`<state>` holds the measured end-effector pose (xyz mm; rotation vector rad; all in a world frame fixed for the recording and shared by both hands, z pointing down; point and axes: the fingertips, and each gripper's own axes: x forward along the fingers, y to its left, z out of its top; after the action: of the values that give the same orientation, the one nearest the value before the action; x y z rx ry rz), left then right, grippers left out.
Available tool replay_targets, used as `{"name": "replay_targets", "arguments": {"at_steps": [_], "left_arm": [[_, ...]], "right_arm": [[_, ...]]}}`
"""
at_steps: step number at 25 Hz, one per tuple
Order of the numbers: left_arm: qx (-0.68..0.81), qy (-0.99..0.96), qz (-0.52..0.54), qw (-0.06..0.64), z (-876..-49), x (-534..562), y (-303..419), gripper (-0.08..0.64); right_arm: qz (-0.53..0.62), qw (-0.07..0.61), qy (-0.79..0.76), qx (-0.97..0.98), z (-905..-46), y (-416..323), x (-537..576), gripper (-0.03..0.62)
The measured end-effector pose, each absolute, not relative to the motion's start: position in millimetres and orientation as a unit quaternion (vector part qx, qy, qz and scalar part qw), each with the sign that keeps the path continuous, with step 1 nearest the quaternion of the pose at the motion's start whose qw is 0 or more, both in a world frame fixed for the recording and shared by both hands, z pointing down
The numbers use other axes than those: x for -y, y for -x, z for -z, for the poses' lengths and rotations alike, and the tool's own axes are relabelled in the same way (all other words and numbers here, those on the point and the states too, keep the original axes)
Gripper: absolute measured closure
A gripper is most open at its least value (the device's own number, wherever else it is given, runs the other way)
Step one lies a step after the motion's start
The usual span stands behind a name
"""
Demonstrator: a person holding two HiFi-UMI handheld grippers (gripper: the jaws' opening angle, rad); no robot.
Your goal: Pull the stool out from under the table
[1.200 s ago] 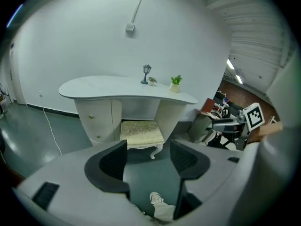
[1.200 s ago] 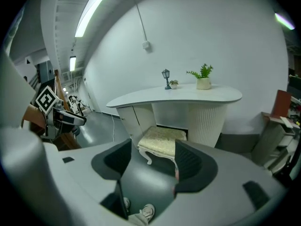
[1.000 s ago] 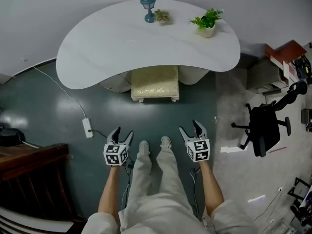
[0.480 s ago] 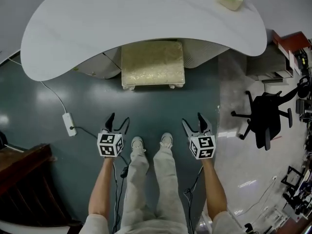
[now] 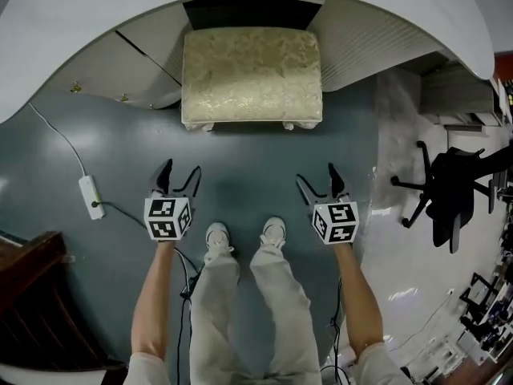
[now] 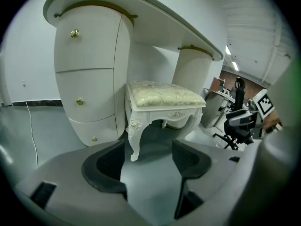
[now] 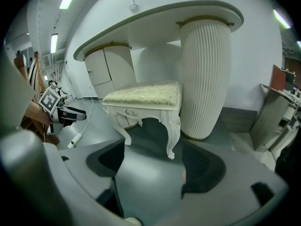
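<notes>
A white carved stool (image 5: 251, 74) with a cream brocade cushion stands half under the curved white table (image 5: 72, 14), its front legs on the grey-green floor. My left gripper (image 5: 178, 176) hangs over the floor short of the stool's left front corner. Short of its right front corner is my right gripper (image 5: 318, 181). Both sets of jaws are opening with nothing between them. In the left gripper view the stool (image 6: 164, 95) stands ahead of the left gripper (image 6: 149, 161). The right gripper view shows the stool (image 7: 146, 95) beyond the right gripper (image 7: 153, 166).
A rounded drawer pedestal (image 6: 89, 79) flanks the stool on the left, a ribbed column (image 7: 204, 79) on the right. A power strip (image 5: 87, 196) with its cable lies on the floor at left. A black office chair (image 5: 449, 195) stands right; dark wooden furniture (image 5: 32, 295) sits lower left.
The person has stepped toward the table, so the stool looks larger and nearer. Both grippers have moved forward with them, and their jaws stand wider apart.
</notes>
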<state>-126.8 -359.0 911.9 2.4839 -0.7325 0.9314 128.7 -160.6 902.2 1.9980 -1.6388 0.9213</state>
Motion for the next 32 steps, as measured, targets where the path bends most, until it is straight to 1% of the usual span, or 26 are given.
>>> {"name": "replay_targets", "arguments": {"at_steps": [4,9,15,22,23,25,26,29,32], "left_arm": [[0.253,-0.889,-0.333,0.188,-953,371,115,0.268],[0.253,-0.893,-0.330,0.169,-982,393,98,0.265],[0.250,-0.898,-0.327,0.155,-1006,413,72,0.250],[0.251,-0.902,-0.317,0.155,-1024,436,53,0.250],[0.251,-0.902,-0.315,0.154,-1024,439,50,0.250],[0.249,-0.904,-0.311,0.156,-1026,445,40,0.250],[0.247,-0.904,-0.311,0.157,-1028,447,35,0.251],[0.247,-0.904,-0.315,0.150,-1027,457,33,0.253],[0.248,-0.903,-0.320,0.143,-1027,460,33,0.274]], "right_arm": [[-0.327,0.198,-0.722,0.577,-946,-155,178,0.214],[-0.327,0.201,-0.719,0.579,-987,-178,213,0.208],[-0.315,0.212,-0.721,0.580,-1012,-200,248,0.201],[-0.308,0.212,-0.722,0.582,-1031,-213,278,0.206],[-0.306,0.212,-0.722,0.583,-1033,-214,282,0.214],[-0.301,0.223,-0.724,0.579,-1034,-221,285,0.282],[-0.298,0.231,-0.728,0.573,-1034,-225,285,0.304],[-0.285,0.247,-0.734,0.565,-1035,-226,288,0.321],[-0.280,0.255,-0.731,0.568,-1036,-227,290,0.330]]}}
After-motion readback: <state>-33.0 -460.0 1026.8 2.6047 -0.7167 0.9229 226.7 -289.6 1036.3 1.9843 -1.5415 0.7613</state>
